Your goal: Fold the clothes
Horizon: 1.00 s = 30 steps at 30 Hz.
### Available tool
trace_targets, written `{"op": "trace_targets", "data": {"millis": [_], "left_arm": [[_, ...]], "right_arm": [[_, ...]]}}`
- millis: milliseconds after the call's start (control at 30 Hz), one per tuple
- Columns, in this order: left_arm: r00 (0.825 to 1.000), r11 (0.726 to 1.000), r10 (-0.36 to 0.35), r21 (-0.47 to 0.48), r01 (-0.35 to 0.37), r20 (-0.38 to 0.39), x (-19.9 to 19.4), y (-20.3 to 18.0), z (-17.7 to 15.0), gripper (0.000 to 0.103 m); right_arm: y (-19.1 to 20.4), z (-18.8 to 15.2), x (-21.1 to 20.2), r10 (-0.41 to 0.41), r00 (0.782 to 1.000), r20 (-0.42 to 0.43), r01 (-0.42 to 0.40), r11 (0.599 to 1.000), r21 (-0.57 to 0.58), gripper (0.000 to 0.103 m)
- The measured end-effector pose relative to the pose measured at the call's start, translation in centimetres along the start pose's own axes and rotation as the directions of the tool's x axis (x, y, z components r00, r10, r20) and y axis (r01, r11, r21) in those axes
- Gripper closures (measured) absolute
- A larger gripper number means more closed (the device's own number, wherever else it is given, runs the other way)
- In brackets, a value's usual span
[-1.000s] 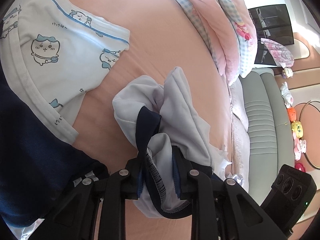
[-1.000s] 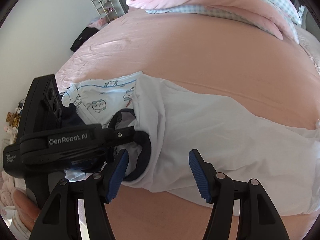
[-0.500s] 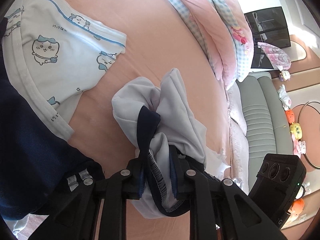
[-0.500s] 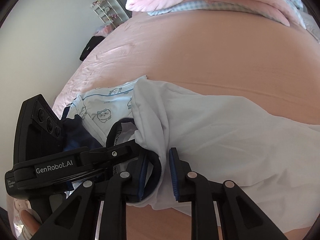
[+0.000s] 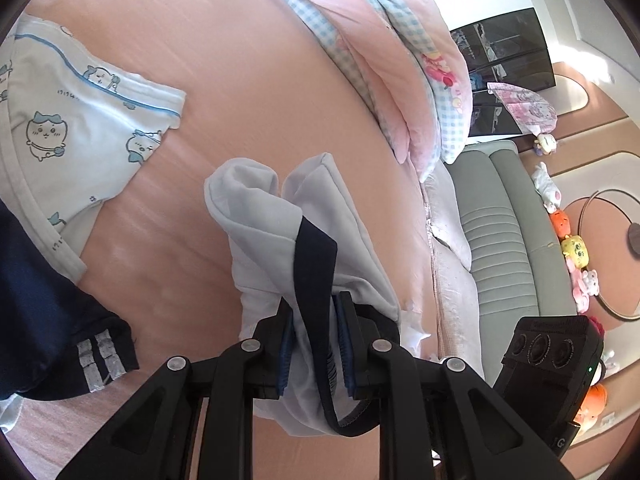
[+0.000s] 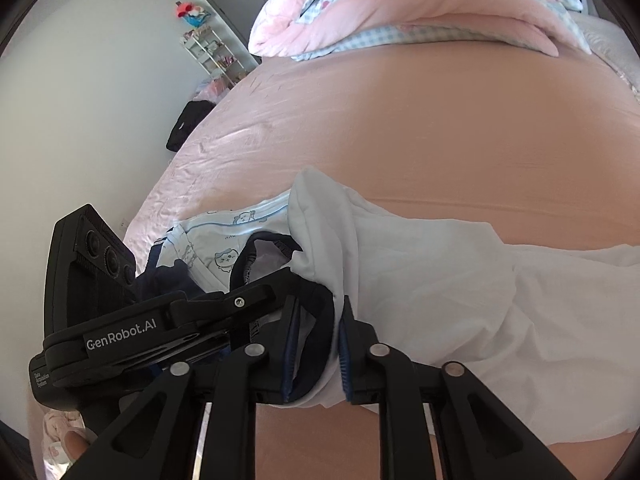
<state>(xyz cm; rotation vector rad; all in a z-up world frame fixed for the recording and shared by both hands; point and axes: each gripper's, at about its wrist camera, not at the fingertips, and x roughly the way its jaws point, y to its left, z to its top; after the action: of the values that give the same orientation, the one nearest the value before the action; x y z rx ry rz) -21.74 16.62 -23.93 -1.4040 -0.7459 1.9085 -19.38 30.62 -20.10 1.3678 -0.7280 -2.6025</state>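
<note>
1. Our left gripper [image 5: 313, 344] pinches the white shirt [image 5: 260, 232] at its navy collar [image 5: 314, 264].
2. Our right gripper [image 6: 318, 346] clamps the same collar beside it.
3. The shirt trails right across the pink bed [image 6: 440, 128].
4. A printed garment [image 5: 80, 120] lies left.

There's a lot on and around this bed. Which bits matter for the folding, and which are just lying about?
In the job:
- white T-shirt with navy collar, pinched by both
- left gripper
- right gripper
- cartoon-print garment and navy garment, likely waiting

Lying about:
- pink quilt
- plush toys
- grey sofa
- shelf rack
</note>
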Motion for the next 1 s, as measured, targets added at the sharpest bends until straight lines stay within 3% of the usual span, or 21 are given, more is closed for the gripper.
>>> {"op": "trace_targets", "data": {"millis": [233,833,1000], "left_arm": [[0.999,0.995,0.043,0.090,-0.042,-0.013,1.3,-2.8,-1.1,0.087],[0.995,0.976,-0.042,0.211,0.060,-0.091,4.3,-11.4,-2.9,0.087],[0.990,0.965,-0.048,0.249,0.080,-0.134,6.4,-13.9,-4.5,0.087]], "right_arm": [[-1.8,-0.4,-0.6,-0.023,0.999,-0.030,0.025,0.997,0.069,0.093],[-7.0,-1.3,-8.9,-0.006,0.991,0.136,-0.023,0.976,0.216,0.093],[-9.4,-2.1,-11.6,-0.055,0.985,0.164,0.013,0.969,0.247,0.093]]}}
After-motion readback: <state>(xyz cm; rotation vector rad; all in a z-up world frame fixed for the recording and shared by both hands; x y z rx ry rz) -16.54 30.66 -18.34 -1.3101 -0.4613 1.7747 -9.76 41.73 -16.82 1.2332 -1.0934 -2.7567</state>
